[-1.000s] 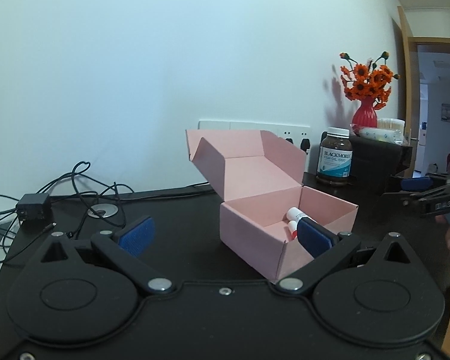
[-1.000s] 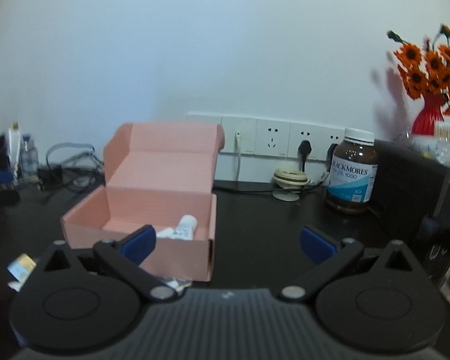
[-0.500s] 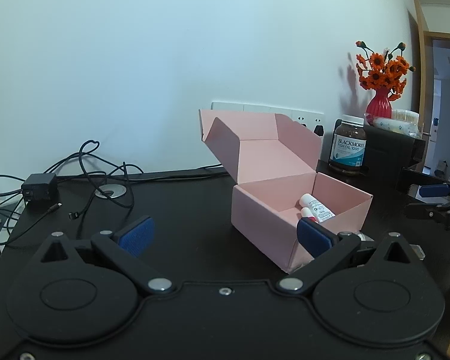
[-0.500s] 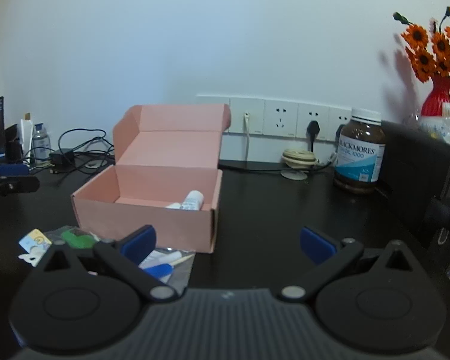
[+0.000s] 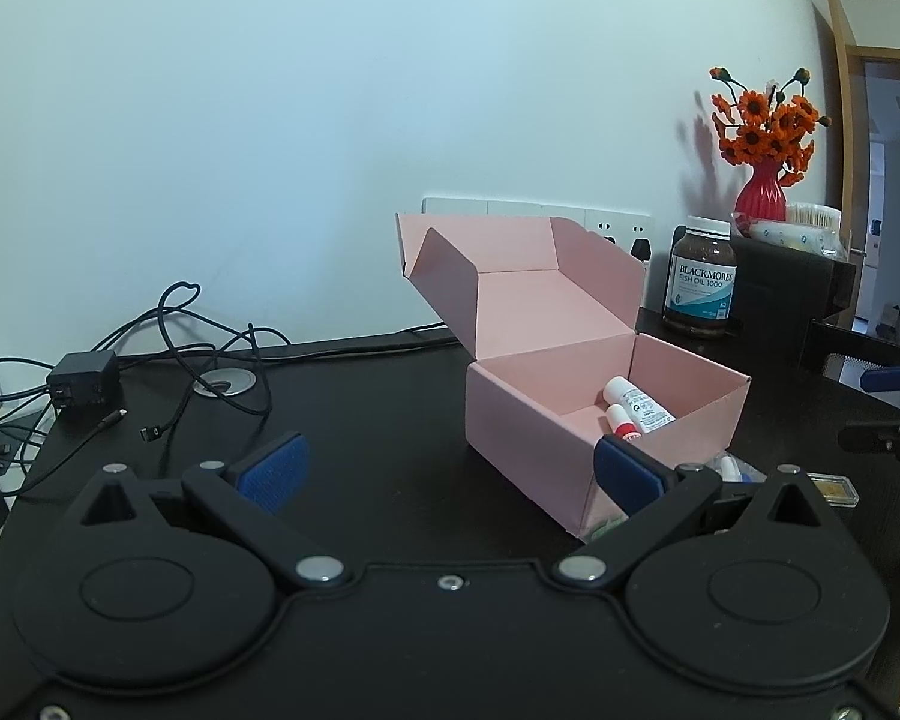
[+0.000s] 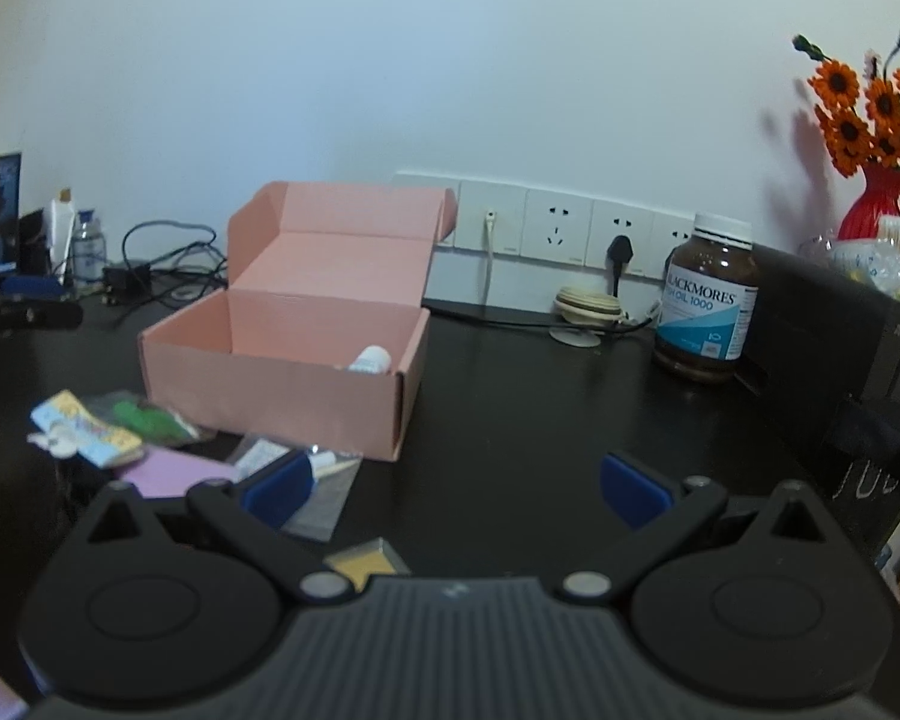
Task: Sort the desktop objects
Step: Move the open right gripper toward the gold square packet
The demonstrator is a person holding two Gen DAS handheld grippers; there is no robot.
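The pink box (image 6: 282, 378) stands open on the black desk (image 6: 510, 420), lid (image 5: 540, 300) tilted back toward the wall sockets. Inside it lie 2 small white tubes (image 5: 633, 411) – one with a red band – side by side near the far corner as the left wrist view shows them; from the right wrist view only a white cap shows over the front wall. So part of the sorting looks to be in place already, though whether this task put them there cannot be told.

A good deal lies loose just in front of the box: a yellow-and-blue packet (image 6: 87, 429), a green item in a clear bag (image 6: 144, 414), a lilac card (image 6: 177, 474), a clear sleeve holding a thin white-and-blue stick (image 6: 324, 468), and a small gold card in a case (image 6: 366, 561) close under the right gripper (image 6: 456, 489). If these belong in the box (the task sentence does not say where each goes), at least 5 things remain.

Both tools are empty – the right gripper's blue pads stand wide apart above the desk, with the sleeve behind its left pad, and the left gripper (image 5: 447, 471) is likewise spread, nothing between its pads, pointing at the box's near corner. The brown fish-oil bottle (image 6: 708, 300) stands by the wall, well apart from the pile.
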